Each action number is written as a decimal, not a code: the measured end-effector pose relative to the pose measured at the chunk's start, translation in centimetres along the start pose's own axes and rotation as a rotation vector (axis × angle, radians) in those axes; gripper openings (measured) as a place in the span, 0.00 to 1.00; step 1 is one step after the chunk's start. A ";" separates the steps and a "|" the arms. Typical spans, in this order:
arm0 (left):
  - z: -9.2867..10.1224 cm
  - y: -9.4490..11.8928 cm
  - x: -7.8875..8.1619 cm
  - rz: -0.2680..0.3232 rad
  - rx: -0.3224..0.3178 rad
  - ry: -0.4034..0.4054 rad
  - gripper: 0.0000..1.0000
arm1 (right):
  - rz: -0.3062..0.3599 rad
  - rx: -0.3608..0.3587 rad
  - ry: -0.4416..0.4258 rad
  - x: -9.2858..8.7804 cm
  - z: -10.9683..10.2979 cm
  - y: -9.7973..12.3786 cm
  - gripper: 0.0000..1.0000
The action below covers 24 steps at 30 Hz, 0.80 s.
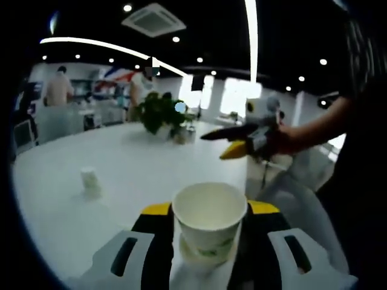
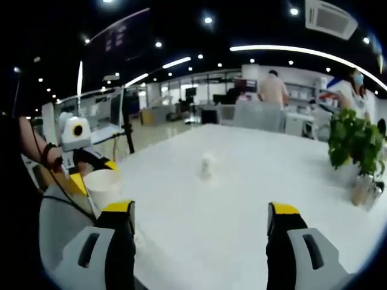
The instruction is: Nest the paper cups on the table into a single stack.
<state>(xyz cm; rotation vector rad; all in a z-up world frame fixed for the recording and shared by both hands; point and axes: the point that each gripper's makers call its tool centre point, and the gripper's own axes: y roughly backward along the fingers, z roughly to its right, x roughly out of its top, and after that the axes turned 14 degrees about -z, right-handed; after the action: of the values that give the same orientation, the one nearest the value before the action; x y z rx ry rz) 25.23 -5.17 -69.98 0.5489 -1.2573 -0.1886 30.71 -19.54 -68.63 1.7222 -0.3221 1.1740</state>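
The left gripper (image 1: 208, 232) is clenched on a cup (image 1: 210, 222), its yellow-tipped jaws pressing the cup's sides from left and right so the cup stands upright with its open mouth up. That hold looks chosen to carry the cup level, off the table (image 1: 139, 163), ready to be lowered over or onto another. In the right gripper view the same cup (image 2: 103, 187) shows at far left, gripped by the left gripper (image 2: 91, 172). The right gripper (image 2: 202, 226) is released, its jaws standing wide apart with nothing between them, aimed along the table (image 2: 242, 199), likely waiting to take or steady a cup. The second cup (image 2: 207, 167) stands alone on the table, well ahead of the right gripper's open jaws and roughly on their line. From the left gripper, that second cup (image 1: 89, 179) lies ahead and off to the left, well apart from the held cup. A plant (image 1: 160, 115) sits farther back.
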 end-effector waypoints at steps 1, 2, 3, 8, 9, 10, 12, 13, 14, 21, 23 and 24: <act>0.0 0.0 0.0 -0.001 0.000 0.000 0.46 | 0.000 -0.001 0.001 0.0 0.0 0.0 0.88; 0.1 -0.1 -0.1 -0.005 -0.004 0.003 0.46 | -0.001 0.000 -0.001 0.0 0.0 0.1 0.88; 0.1 -0.2 -0.2 -0.007 -0.005 0.004 0.46 | -0.001 0.001 -0.002 -0.1 0.0 0.1 0.88; 0.2 -0.6 -0.7 -0.023 -0.011 -0.003 0.46 | -0.008 0.003 -0.003 -0.3 0.0 0.1 0.88; 0.2 -0.6 -0.8 -0.025 -0.011 -0.003 0.46 | -0.009 0.002 -0.004 -0.4 0.0 0.1 0.88; 0.1 -0.7 -0.9 -0.027 -0.010 -0.002 0.46 | -0.010 0.003 -0.004 -0.4 0.0 0.1 0.88; 0.1 -0.7 -1.0 -0.029 -0.007 0.000 0.46 | -0.009 0.004 -0.004 -0.4 -0.1 0.1 0.88; 0.0 -0.7 -1.1 -0.031 -0.001 -0.003 0.46 | -0.010 0.003 -0.004 -0.4 -0.1 0.1 0.88; -0.1 -0.7 -1.1 -0.034 0.002 -0.004 0.46 | -0.010 0.002 -0.004 -0.5 0.0 0.1 0.88; -0.1 -1.2 -2.1 -0.062 -0.004 -0.004 0.46 | -0.011 0.003 -0.015 -0.7 -0.1 0.0 0.88; -0.2 -1.3 -2.6 -0.074 -0.004 0.003 0.47 | -0.013 0.003 -0.015 -0.8 -0.1 0.0 0.88; -0.2 -1.3 -2.6 -0.074 -0.004 0.005 0.47 | -0.015 0.003 -0.015 -0.8 -0.1 0.0 0.88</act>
<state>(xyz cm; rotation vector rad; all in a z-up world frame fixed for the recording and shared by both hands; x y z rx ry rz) 24.83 -5.10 -72.91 0.5929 -1.2322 -0.2517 30.29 -19.70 -69.31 1.7334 -0.3165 1.1522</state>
